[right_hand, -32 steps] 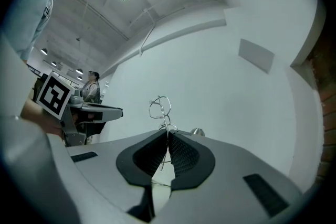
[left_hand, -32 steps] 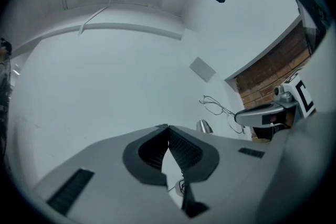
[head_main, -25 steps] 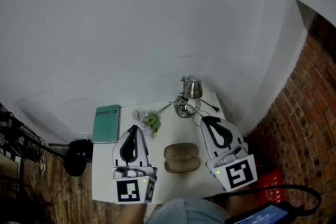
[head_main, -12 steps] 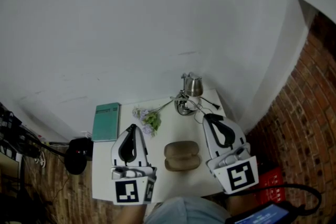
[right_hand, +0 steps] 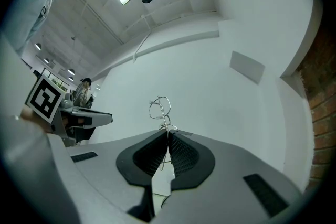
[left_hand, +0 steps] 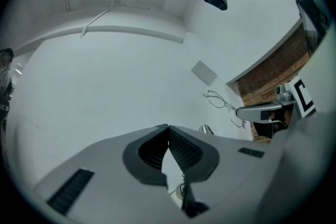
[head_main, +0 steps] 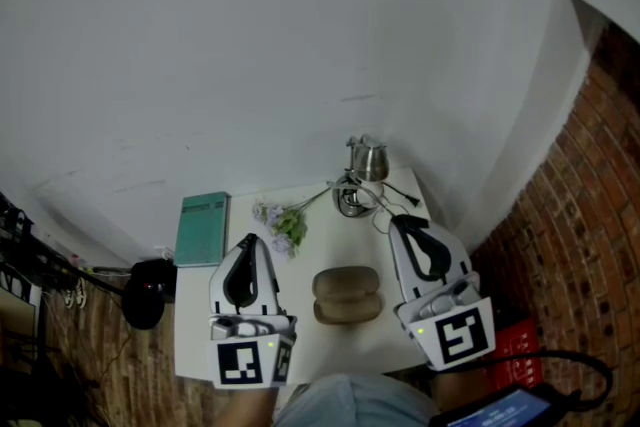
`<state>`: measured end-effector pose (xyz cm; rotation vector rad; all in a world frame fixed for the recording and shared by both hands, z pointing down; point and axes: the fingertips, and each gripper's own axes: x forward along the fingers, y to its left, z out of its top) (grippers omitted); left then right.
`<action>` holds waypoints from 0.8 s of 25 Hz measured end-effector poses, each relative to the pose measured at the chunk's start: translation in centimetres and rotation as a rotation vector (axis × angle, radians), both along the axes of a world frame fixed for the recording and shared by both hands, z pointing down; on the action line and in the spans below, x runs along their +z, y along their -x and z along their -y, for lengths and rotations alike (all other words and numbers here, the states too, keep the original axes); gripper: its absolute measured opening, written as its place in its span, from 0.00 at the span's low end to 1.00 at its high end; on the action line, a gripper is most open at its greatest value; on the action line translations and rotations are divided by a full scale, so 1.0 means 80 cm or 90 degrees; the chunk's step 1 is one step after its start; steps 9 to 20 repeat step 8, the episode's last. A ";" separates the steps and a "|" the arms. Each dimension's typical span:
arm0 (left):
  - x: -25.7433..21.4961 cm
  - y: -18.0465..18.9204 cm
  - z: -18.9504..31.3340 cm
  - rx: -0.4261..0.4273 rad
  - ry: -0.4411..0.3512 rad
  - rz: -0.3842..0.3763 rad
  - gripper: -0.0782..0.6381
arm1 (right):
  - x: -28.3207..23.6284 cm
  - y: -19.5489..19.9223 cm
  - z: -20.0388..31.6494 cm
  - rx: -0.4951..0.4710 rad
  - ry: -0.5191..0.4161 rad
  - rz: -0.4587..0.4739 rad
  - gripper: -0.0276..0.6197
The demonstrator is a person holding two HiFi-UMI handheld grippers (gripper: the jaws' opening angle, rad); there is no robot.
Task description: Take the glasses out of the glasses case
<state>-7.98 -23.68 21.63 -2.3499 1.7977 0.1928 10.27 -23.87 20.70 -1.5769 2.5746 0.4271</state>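
Observation:
The brown oval glasses case [head_main: 346, 298] lies on the small white table [head_main: 310, 260], between my two grippers and near the front edge; I cannot tell whether its lid is open. My right gripper [head_main: 393, 220] is lifted to the right of the case and is shut on thin wire-framed glasses [right_hand: 159, 108]. They stick out past its tips [right_hand: 168, 134]. The glasses [left_hand: 221, 103] also show in the left gripper view, held in the air. My left gripper [head_main: 251, 241] hovers left of the case, its jaws [left_hand: 168, 127] shut with nothing between them.
At the table's back right stand a metal cup [head_main: 368, 159] and a round metal dish [head_main: 350, 205]. A sprig of flowers [head_main: 283, 226] lies at the back middle and a green book [head_main: 203, 229] at the back left. A brick wall [head_main: 590, 215] rises on the right.

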 end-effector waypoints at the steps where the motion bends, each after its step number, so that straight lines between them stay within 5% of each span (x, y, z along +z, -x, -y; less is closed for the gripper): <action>1: 0.001 -0.001 0.000 0.000 0.002 0.000 0.12 | 0.000 0.000 0.000 0.000 0.001 0.000 0.09; 20: 0.003 -0.002 0.003 0.000 0.005 0.001 0.12 | 0.003 0.000 0.002 -0.003 0.001 -0.001 0.09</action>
